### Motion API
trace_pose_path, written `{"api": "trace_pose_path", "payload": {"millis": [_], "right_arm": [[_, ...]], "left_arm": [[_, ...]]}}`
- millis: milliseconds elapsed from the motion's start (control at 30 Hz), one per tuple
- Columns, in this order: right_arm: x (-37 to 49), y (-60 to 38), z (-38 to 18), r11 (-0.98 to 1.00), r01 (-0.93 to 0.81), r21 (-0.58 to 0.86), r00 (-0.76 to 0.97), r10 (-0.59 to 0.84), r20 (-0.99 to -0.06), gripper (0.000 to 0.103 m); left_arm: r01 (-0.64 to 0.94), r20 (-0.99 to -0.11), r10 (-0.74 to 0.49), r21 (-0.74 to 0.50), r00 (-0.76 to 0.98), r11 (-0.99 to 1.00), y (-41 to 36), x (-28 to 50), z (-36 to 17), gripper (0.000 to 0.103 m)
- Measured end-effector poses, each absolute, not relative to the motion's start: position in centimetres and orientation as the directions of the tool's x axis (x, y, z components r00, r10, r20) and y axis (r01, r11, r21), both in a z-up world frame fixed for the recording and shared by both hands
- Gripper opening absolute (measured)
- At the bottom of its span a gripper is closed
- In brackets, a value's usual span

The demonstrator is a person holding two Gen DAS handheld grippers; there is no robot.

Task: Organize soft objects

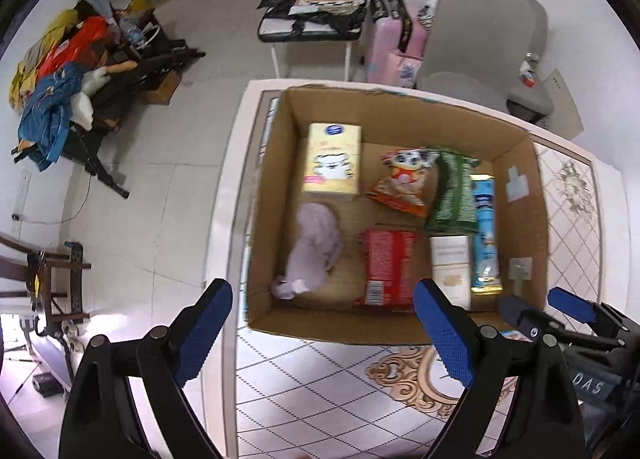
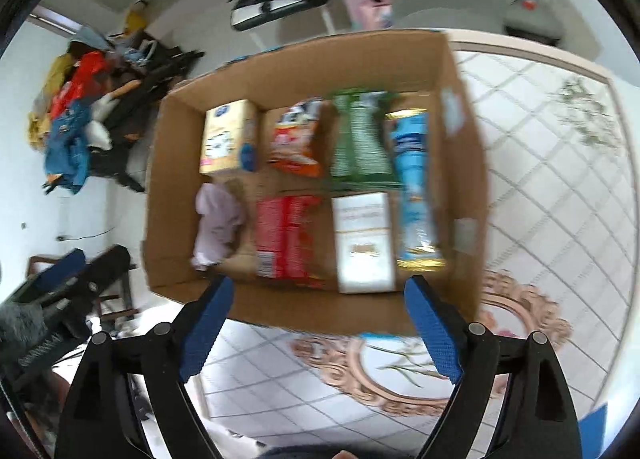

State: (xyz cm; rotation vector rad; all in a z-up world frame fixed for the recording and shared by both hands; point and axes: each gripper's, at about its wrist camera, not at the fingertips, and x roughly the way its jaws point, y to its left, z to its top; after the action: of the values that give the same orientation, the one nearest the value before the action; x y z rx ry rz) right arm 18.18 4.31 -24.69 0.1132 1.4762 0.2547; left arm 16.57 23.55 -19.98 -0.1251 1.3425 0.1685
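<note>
An open cardboard box [image 1: 400,115] [image 2: 172,163] stands on the tiled table. Inside lie a yellow tissue pack [image 1: 332,159] [image 2: 228,137], a pale purple cloth [image 1: 314,251] [image 2: 218,219], an orange snack bag [image 1: 402,183] [image 2: 296,139], a green bag [image 1: 452,191] [image 2: 360,139], a red pack [image 1: 386,267] [image 2: 286,239], a white box [image 1: 450,267] [image 2: 362,243] and a blue packet [image 1: 484,227] [image 2: 414,183]. My left gripper [image 1: 324,339] is open and empty above the box's near edge. My right gripper [image 2: 320,335] is open and empty there too, and shows in the left wrist view [image 1: 560,307].
The table [image 1: 320,391] [image 2: 540,179] has a diamond tile pattern with an ornate medallion. Beyond it stand a grey chair [image 1: 488,39], a pink suitcase [image 1: 396,47] and a white chair with bags [image 1: 312,19]. A clothes pile [image 1: 64,91] lies on the floor left.
</note>
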Motion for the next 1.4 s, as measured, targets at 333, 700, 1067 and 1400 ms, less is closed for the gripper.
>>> {"api": "trace_pose_path", "payload": {"millis": [333, 700, 1067, 1400], "right_arm": [[16.3, 0.5, -18.8, 0.997, -0.063, 0.053, 0.247, 0.067, -0.967, 0.096], [10.3, -1.6, -8.8, 0.991, -0.089, 0.098, 0.39, 0.125, -0.912, 0.097], [3.5, -2.7, -0.1, 0.995, -0.099, -0.01, 0.509, 0.042, -0.86, 0.097], [1.0, -4.0, 4.0, 0.996, -0.09, -0.025, 0.55, 0.029, -0.834, 0.097]], "left_arm": [[-0.151, -0.958, 0.017, -0.027, 0.287, 0.988, 20.3, 15.4, -16.8, 0.093], [-0.152, -0.911, 0.029, -0.037, 0.412, 0.988, 18.7, 10.6, -8.9, 0.093], [-0.158, -0.885, 0.044, -0.034, 0.464, 0.987, 17.6, 5.5, -2.6, 0.093], [-0.156, -0.861, 0.065, -0.016, 0.505, 0.988, 16.8, 3.2, 0.0, 0.093]]}}
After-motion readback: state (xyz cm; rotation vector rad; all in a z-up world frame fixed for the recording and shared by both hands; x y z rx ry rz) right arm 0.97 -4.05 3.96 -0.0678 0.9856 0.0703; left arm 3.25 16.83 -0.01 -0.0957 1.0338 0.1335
